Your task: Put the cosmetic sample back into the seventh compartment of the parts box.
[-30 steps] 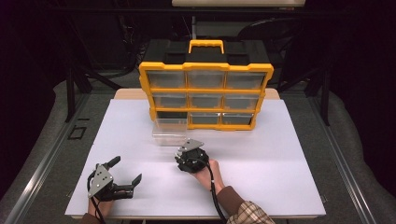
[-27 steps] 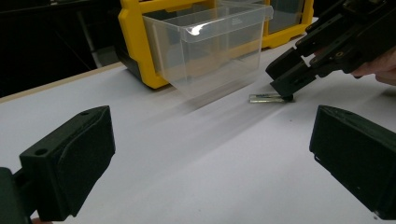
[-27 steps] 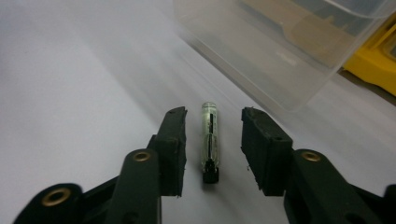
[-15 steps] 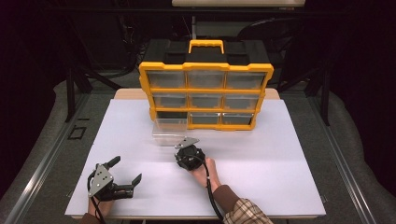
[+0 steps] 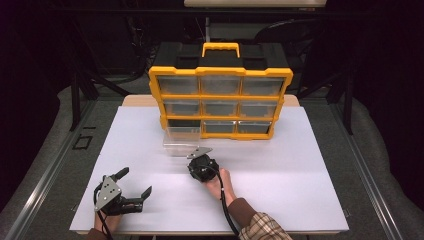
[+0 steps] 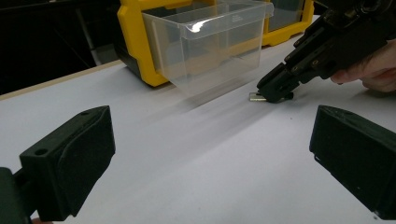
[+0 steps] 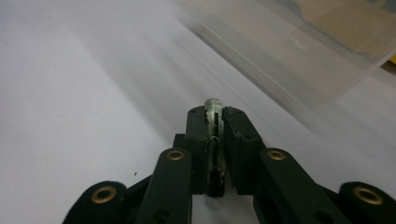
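R gripper [image 7: 214, 122] has its jaws pinched on a small metal part [image 7: 213, 108], prob a clip or screw, can't tell which. Jaws have just been closing, w/ the part between them; its tip pokes out past the pads. In the left gripper view the part [image 6: 255, 97] sits low on the white surface [image 5: 300, 170], just near of the clear bin [image 5: 181, 142]. Seen from above, the R gripper [image 5: 199, 161] is just near of the bin, roughly mid-surface.

Step in hand, as I read it: pick the part up and drop it in the bin. To do it well: keep the squeeze firm, since the part is thin and only its end is gripped. Lift straight up first so it doesn't drag or twist out. Clear the bin's near wall before moving over it, then let go low inside so it doesn't bounce out. The bin is light plastic, so a nudge to its rim would likely shove it.

L gripper [image 5: 131, 196] rests at near left, jaws spread wide, nothing in them, well apart from the work. It could steady the bin if needed.

Around: yellow organizer [image 5: 220, 102] stands at the far side, w/ clear drawers and a handle on top; its bottom-left slot looks empty, right behind the bin. In the way: only the bin's near wall. Organizer is close behind, so don't overshoot.
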Action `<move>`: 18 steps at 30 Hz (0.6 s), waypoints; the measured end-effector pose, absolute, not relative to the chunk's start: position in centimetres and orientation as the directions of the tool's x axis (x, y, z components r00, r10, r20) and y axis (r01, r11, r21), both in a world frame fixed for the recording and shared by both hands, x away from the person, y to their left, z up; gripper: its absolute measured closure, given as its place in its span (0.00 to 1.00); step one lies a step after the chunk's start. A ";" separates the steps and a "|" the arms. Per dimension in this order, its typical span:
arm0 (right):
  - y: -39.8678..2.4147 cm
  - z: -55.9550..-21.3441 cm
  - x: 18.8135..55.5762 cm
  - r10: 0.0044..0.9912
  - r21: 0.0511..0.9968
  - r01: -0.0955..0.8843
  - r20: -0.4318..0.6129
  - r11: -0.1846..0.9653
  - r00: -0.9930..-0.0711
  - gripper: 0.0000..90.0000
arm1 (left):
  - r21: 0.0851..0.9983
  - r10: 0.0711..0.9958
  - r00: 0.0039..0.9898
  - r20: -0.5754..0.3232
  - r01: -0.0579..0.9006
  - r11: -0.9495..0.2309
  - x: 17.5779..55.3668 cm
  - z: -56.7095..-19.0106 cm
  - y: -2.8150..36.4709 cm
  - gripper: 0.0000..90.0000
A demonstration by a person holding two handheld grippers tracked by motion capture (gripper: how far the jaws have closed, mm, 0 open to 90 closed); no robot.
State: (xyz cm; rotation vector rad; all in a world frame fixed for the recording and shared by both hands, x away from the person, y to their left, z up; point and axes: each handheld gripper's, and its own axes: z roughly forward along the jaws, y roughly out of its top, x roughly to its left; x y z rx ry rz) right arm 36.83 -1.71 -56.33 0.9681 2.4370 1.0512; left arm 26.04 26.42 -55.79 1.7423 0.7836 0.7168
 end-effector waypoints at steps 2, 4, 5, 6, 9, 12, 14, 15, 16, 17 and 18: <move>-1.7 -56.2 36.7 0.692 0.734 0.460 -0.018 0.500 -0.722 0.90 | 0.958 0.790 0.606 0.093 0.163 -0.238 26.0 -55.8 26.4 0.00; -1.8 -56.0 36.6 0.692 0.738 0.458 -0.016 0.495 -0.722 0.90 | 0.957 0.790 0.606 0.095 0.162 -0.239 26.0 -55.8 26.5 0.00; -1.9 -55.9 36.6 0.690 0.740 0.455 -0.017 0.495 -0.723 0.90 | 0.957 0.790 0.606 0.095 0.162 -0.239 26.0 -55.8 26.5 0.00; -1.9 -55.7 36.6 0.688 0.743 0.451 -0.017 0.494 -0.725 0.90 | 0.957 0.790 0.606 0.093 0.163 -0.238 26.0 -55.8 26.4 0.00; -2.0 -55.5 36.4 0.686 0.744 0.450 -0.016 0.494 -0.727 0.90 | 0.957 0.790 0.606 0.096 0.161 -0.240 26.0 -55.8 26.4 0.00; -2.1 -55.3 36.3 0.685 0.744 0.449 -0.015 0.495 -0.728 0.90 | 0.957 0.790 0.606 0.094 0.163 -0.239 26.0 -55.8 26.4 0.00; -2.2 -55.2 36.2 0.683 0.748 0.445 -0.017 0.493 -0.730 0.90 | 0.957 0.790 0.606 0.096 0.162 -0.240 26.0 -55.8 26.4 0.00; -2.2 -55.2 36.2 0.683 0.748 0.445 -0.017 0.493 -0.730 0.90 | 0.957 0.790 0.606 0.096 0.162 -0.240 26.0 -55.8 26.4 0.00; -2.3 -55.1 36.2 0.684 0.749 0.445 -0.015 0.491 -0.730 0.90 | 0.957 0.790 0.606 0.096 0.162 -0.240 26.0 -55.8 26.4 0.00; -2.3 -55.0 36.2 0.682 0.749 0.443 -0.015 0.492 -0.731 0.90 | 0.957 0.790 0.606 0.096 0.162 -0.240 26.0 -55.8 26.5 0.00; -2.4 -54.9 36.1 0.682 0.750 0.443 -0.015 0.491 -0.731 0.90 | 0.957 0.790 0.605 0.097 0.161 -0.241 26.0 -55.8 26.4 0.00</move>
